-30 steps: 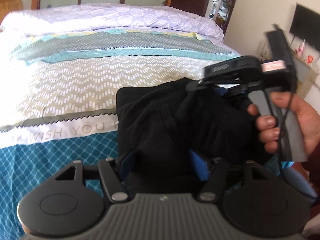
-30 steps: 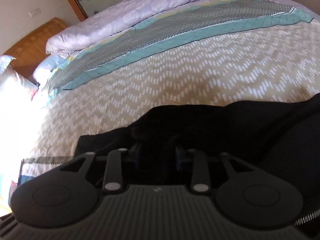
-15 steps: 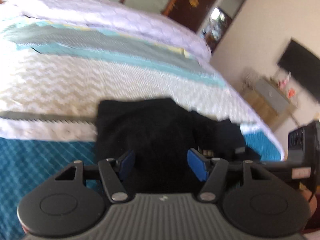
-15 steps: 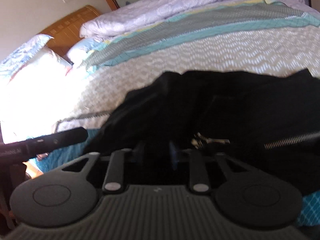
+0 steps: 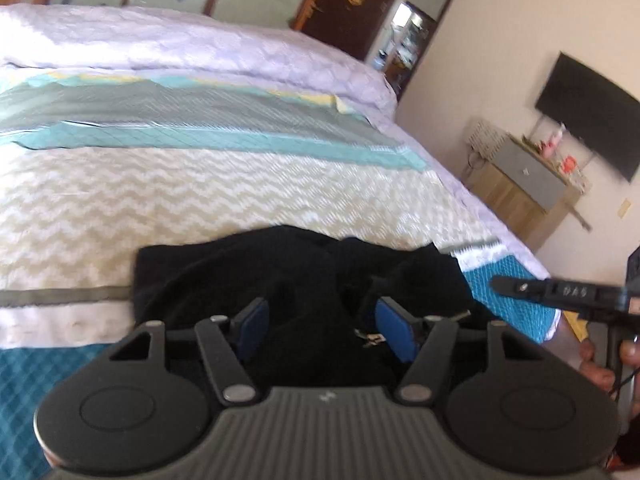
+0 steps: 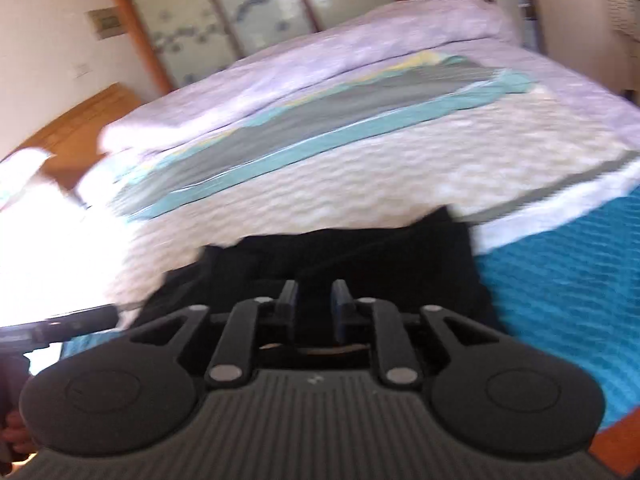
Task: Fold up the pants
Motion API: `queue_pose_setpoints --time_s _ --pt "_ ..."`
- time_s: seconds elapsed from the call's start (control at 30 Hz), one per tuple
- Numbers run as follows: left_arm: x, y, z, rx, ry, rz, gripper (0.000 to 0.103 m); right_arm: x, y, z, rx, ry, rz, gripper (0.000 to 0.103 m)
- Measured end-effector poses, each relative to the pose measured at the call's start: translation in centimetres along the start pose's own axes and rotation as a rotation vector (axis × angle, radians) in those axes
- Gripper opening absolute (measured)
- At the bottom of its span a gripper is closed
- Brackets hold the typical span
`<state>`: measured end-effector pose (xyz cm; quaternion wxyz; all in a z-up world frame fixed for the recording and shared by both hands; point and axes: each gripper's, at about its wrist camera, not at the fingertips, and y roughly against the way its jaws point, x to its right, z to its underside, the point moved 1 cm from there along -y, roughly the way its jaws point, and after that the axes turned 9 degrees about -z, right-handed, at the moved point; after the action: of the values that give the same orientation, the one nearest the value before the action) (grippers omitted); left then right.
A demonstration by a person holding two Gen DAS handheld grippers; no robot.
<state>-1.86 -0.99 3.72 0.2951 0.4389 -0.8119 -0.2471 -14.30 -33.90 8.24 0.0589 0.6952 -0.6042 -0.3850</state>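
The black pants [image 5: 280, 276] lie bunched in a folded heap on the bed near its front edge, and show in the right wrist view [image 6: 380, 256] too. My left gripper [image 5: 320, 320] is open just above the heap, blue pads apart, holding nothing. My right gripper [image 6: 314, 304] hovers over the near edge of the pants with its pads a small gap apart and nothing between them. The right gripper also shows at the right edge of the left wrist view [image 5: 560, 292]. The left gripper shows at the left edge of the right wrist view [image 6: 60, 326].
The bed has a patterned quilt [image 5: 200, 184] with chevron, teal and grey bands and a lilac duvet [image 5: 180, 44] at the back. A wooden cabinet [image 5: 528, 184] and a wall television [image 5: 588, 120] stand to the right. A wooden headboard [image 6: 80, 120] is at the left.
Both grippers have let go of the pants and drawn back. The right gripper moved off to the right. The pants dropped into a heap on the bed.
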Motion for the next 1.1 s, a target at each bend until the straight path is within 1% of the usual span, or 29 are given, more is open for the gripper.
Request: queue_pose_setpoints --time_s 0.07,0.1,0.13,0.17,0.2,0.23,0.3,0.37,0.47,0.57,0.7,0.8,0.9,0.93,0.97,1.0,1.1 --pt "0.6 -2.3 0.6 -0.065 0.001 0.009 0.059 2.6 0.8 -0.1 0.011 -0.071 0.036 0.037" --pt "0.7 -3.6 1.1 -0.105 0.004 0.001 0.059 4.0 1.2 0.1 0.009 -0.1 0.045 0.039" --pt "0.9 -4.7 1.6 -0.14 -0.005 -0.029 0.059 5.1 1.4 0.3 0.005 -0.122 0.052 0.045" --pt "1.2 -5.6 2.2 -0.152 -0.041 -0.076 0.059 5.9 1.6 0.7 0.004 -0.142 0.061 0.051" --pt "1.7 -6.0 2.6 -0.139 -0.087 -0.11 0.062 6.6 1.6 1.0 0.002 -0.161 0.066 0.052" --pt "2.1 -6.2 2.8 -0.141 -0.105 -0.127 0.063 7.1 1.4 1.4 -0.002 -0.186 0.066 0.053" --pt "2.8 -6.6 2.4 -0.171 -0.109 -0.168 0.064 8.3 1.3 2.0 -0.002 -0.242 0.054 0.053" --pt "3.6 -6.8 2.4 -0.186 -0.142 -0.208 0.064 9.2 0.7 2.5 0.0 -0.312 0.032 0.059" --pt "4.8 -7.1 2.9 -0.181 -0.206 -0.27 0.066 10.2 -0.2 3.8 -0.023 -0.41 -0.019 0.061" --pt "5.5 -7.0 3.4 -0.172 -0.229 -0.309 0.067 10.1 -0.4 4.2 -0.019 -0.417 -0.028 0.061" --pt "5.4 -6.9 3.4 -0.171 -0.228 -0.32 0.068 9.5 -0.4 3.9 -0.01 -0.414 -0.04 0.062" --pt "5.4 -6.7 3.4 -0.173 -0.226 -0.323 0.069 9.1 -0.8 3.9 -0.006 -0.395 -0.025 0.062" --pt "5.7 -7.0 3.2 -0.173 -0.226 -0.326 0.069 9.4 -1.1 4.2 0.009 -0.42 -0.025 0.062" --pt "5.8 -7.1 3.2 -0.173 -0.225 -0.328 0.069 9.2 -1.2 4.2 0.008 -0.412 -0.015 0.054" --pt "5.8 -7.2 3.2 -0.173 -0.225 -0.329 0.069 9.0 -1.3 4.2 -0.006 -0.39 -0.005 0.026" --pt "5.9 -7.2 3.2 -0.174 -0.224 -0.33 0.069 8.7 -1.4 4.1 -0.01 -0.376 -0.006 0.019" --pt "5.8 -7.3 3.1 -0.177 -0.221 -0.328 0.069 7.3 -0.8 3.7 0.018 -0.321 -0.001 0.017"
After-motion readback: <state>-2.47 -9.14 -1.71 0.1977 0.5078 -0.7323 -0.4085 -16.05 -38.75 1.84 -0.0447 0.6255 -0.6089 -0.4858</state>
